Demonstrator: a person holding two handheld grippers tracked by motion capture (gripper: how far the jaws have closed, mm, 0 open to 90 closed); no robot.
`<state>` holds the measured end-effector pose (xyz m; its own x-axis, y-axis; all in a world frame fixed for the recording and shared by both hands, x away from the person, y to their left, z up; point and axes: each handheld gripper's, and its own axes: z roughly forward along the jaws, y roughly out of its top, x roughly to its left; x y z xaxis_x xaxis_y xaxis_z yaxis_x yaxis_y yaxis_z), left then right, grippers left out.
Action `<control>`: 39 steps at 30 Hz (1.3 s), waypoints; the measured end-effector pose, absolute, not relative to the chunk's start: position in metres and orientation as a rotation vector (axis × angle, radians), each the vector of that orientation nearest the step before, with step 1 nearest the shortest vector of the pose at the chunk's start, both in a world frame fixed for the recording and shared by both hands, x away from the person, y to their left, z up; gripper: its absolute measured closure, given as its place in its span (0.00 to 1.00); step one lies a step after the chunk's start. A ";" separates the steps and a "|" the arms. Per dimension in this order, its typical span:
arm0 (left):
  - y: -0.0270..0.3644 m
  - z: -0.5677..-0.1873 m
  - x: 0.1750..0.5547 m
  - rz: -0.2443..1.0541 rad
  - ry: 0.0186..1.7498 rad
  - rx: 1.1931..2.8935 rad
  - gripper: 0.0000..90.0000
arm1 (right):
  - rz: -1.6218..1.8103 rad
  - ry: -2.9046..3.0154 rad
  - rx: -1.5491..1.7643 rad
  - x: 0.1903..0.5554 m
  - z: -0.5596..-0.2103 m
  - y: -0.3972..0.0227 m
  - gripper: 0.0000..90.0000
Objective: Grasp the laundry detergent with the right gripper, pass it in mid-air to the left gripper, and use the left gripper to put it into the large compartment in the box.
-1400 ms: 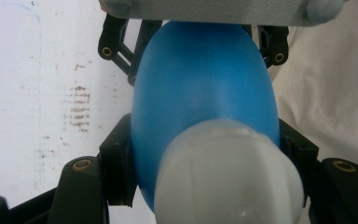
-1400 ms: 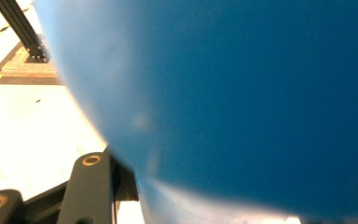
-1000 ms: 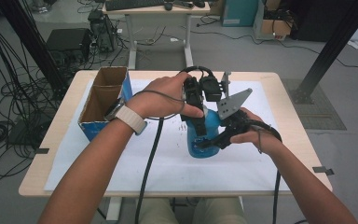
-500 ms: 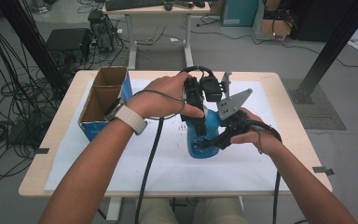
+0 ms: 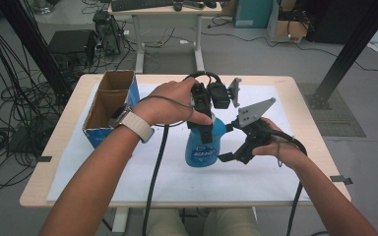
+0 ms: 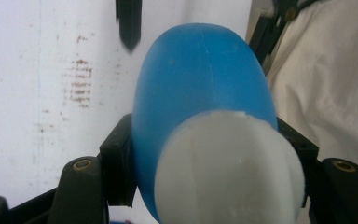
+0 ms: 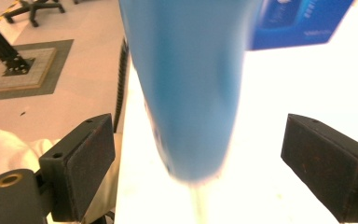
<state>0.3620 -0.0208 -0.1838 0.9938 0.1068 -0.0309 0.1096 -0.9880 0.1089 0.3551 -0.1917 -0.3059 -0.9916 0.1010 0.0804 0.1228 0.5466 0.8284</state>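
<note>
At the table's left edge an open cardboard box [image 5: 109, 105] stands, with bare white sheet [image 5: 128, 172] between it and the work. The left gripper [image 5: 204, 129] comes down on the neck of the blue bottle [image 5: 204, 147], which stands upright near the middle of the sheet; in the left gripper view its pads clamp the bottle [image 6: 200, 93] just below the white cap [image 6: 228, 168]. Right of the bottle, the right gripper [image 5: 231, 147] lies low beside it. Its jaws have just been opening: they now stand wide with the bottle [image 7: 191, 84] between them, both pads clear of its sides. A second ago they were closed on the bottle's base. Open sheet runs on to the right edge.
</note>
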 end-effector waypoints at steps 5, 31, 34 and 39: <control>-0.017 -0.179 0.363 -0.048 0.250 3.059 0.42 | -1.353 -2.852 -0.238 0.358 -0.309 -0.210 0.11; 0.014 -0.133 0.391 -0.003 0.597 3.038 0.42 | -1.005 -3.080 -0.305 0.371 -0.308 -0.274 0.11; 0.018 -0.125 0.393 0.005 0.667 3.019 0.42 | -1.001 -3.082 -0.315 0.373 -0.308 -0.276 0.11; 0.028 -0.111 0.399 0.006 0.839 2.986 0.42 | -1.049 -3.072 -0.351 0.374 -0.309 -0.277 0.11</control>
<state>0.3990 0.0280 -0.1110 0.8538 0.5206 -0.0071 0.5204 -0.8530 0.0394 0.3742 -0.2773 -0.3087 -0.9694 0.2412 -0.0469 0.1622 0.7714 0.6154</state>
